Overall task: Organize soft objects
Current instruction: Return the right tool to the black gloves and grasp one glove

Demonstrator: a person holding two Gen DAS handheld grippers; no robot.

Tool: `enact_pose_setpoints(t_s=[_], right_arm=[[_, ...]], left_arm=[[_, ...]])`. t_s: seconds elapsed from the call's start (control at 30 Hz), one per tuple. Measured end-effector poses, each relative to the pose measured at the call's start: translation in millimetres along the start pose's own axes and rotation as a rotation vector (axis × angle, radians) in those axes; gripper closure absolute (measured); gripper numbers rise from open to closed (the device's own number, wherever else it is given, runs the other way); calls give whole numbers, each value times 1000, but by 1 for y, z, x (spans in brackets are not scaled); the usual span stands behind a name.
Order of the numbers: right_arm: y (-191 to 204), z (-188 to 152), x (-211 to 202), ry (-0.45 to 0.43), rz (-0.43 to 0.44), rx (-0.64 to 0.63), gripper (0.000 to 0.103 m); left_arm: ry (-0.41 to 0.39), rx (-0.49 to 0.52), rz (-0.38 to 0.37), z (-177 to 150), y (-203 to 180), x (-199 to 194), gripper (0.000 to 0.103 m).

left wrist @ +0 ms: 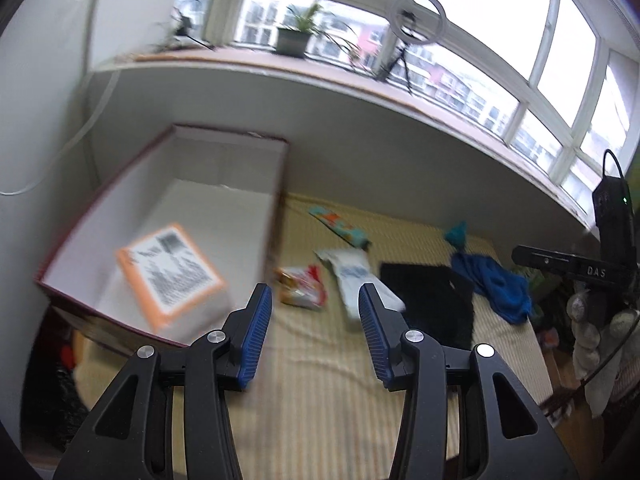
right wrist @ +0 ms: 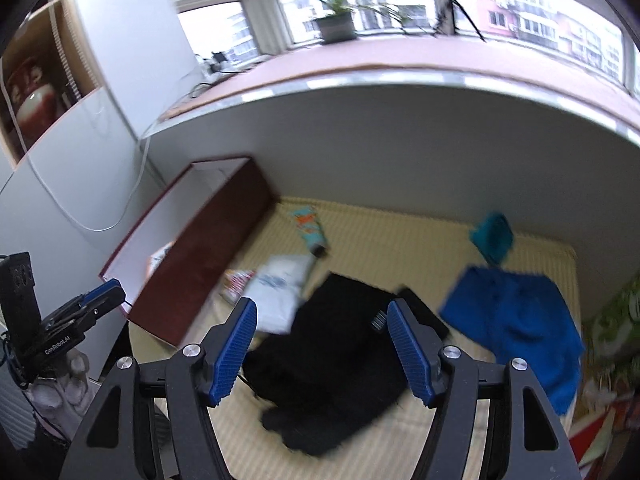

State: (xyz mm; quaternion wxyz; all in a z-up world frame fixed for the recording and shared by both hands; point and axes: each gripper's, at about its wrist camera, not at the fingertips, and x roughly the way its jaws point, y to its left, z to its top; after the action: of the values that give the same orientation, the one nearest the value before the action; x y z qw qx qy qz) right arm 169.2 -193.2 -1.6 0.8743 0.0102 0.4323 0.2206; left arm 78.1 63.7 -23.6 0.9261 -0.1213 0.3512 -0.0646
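Note:
On a striped yellow mat (left wrist: pixel 320 380) lie a black cloth (left wrist: pixel 432 304) (right wrist: pixel 336 360), a blue cloth (left wrist: pixel 496 284) (right wrist: pixel 516 328), a teal cloth (left wrist: pixel 456 234) (right wrist: pixel 492 238), a white packet (left wrist: pixel 356 276) (right wrist: pixel 276 292), a red snack packet (left wrist: pixel 300 286) and a patterned roll (left wrist: pixel 340 226) (right wrist: pixel 310 228). A dark red open box (left wrist: pixel 160 236) (right wrist: pixel 192 256) holds an orange packet (left wrist: pixel 170 276). My left gripper (left wrist: pixel 316 312) is open and empty beside the box. My right gripper (right wrist: pixel 322 320) is open and empty above the black cloth.
A white wall with a window sill (left wrist: pixel 280 68) runs behind the mat, with a potted plant (left wrist: pixel 294 36) and a ring light (left wrist: pixel 418 12) on it. The right gripper shows at the right edge of the left wrist view (left wrist: pixel 576 268).

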Motion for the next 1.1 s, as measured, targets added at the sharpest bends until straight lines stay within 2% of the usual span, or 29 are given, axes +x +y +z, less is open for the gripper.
enact_pose_setpoints(t_s=[0.23, 0.4, 0.63, 0.77, 1.1], right_arm=[[-42, -27, 0, 41, -17, 89, 39], [-57, -45, 15, 84, 33, 155, 39], [-47, -45, 39, 129, 145, 197, 39], [-38, -41, 58, 162, 157, 189, 39], [-35, -35, 90, 216, 212, 262, 39]], left_arm=[[92, 58, -76, -23, -40, 27, 54], [158, 103, -100, -38, -59, 45, 54], [227, 78, -124, -49, -65, 65, 54], [240, 41, -139, -47, -60, 71, 38], [344, -11, -199, -42, -61, 108, 35]])
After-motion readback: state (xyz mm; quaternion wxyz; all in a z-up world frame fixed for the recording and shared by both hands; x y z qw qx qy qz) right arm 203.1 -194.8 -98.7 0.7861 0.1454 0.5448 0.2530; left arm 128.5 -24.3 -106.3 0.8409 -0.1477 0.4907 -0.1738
